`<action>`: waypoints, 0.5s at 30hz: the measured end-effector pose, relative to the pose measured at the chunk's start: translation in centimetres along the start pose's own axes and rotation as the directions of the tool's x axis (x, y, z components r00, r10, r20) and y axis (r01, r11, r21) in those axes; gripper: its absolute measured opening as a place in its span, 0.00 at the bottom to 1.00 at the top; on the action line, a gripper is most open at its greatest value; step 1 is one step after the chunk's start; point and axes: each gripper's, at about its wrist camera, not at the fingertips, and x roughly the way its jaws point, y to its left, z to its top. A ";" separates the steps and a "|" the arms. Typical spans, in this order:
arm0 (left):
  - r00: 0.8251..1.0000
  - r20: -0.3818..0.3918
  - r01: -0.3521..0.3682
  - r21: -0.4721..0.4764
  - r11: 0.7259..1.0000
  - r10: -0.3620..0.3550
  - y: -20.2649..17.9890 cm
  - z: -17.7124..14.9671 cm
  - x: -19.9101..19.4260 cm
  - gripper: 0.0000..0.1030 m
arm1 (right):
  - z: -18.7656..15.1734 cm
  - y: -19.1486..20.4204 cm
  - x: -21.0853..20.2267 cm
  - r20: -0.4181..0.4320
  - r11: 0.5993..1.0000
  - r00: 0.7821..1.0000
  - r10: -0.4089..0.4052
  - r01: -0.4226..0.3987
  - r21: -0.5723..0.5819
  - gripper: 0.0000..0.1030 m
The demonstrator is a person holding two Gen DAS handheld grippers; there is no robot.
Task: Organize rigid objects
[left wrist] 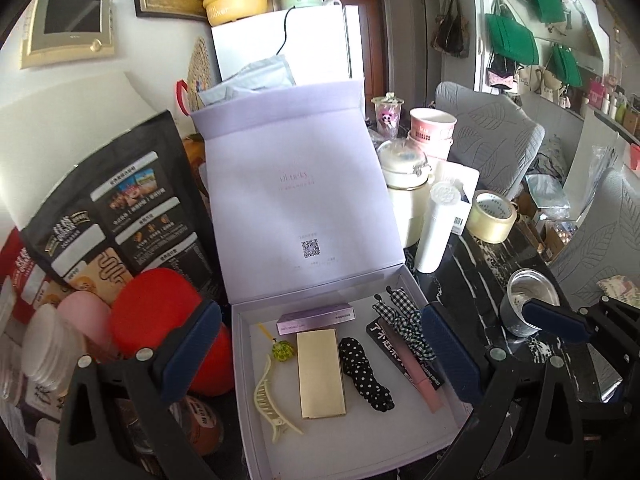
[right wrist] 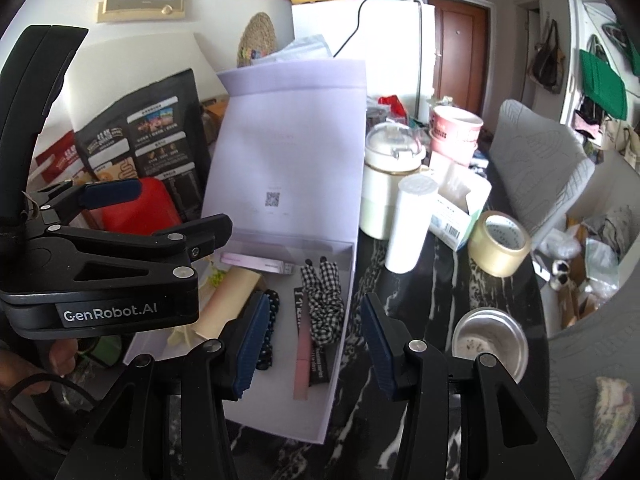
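box (left wrist: 248,360): open, items inside, below both jaws | left jaws: wide, empty | right jaws: parted, empty

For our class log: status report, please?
Left gripper and right gripper open, empty. Lilac box lid up, hair accessories inside. Nothing blocking.

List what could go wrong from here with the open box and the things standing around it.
1. The upright lid leans among bags; a nudge from the open, empty left gripper could drop it onto the contents.
2. The white tube and tape roll stand close beside the box; the open right gripper may topple the tube.
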 end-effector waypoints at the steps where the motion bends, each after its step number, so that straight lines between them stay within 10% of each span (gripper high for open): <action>1: 1.000 0.006 0.001 -0.001 1.000 -0.001 0.0 0.0 -0.6 0.99 | -0.1 0.1 -0.5 0.008 1.000 1.000 -0.001 0.002 -0.002 0.46; 15: 0.995 0.096 -0.028 -0.013 1.000 0.029 0.6 -2.5 -8.9 0.99 | -1.6 2.2 -7.8 0.117 0.999 0.993 -0.034 0.038 -0.030 0.48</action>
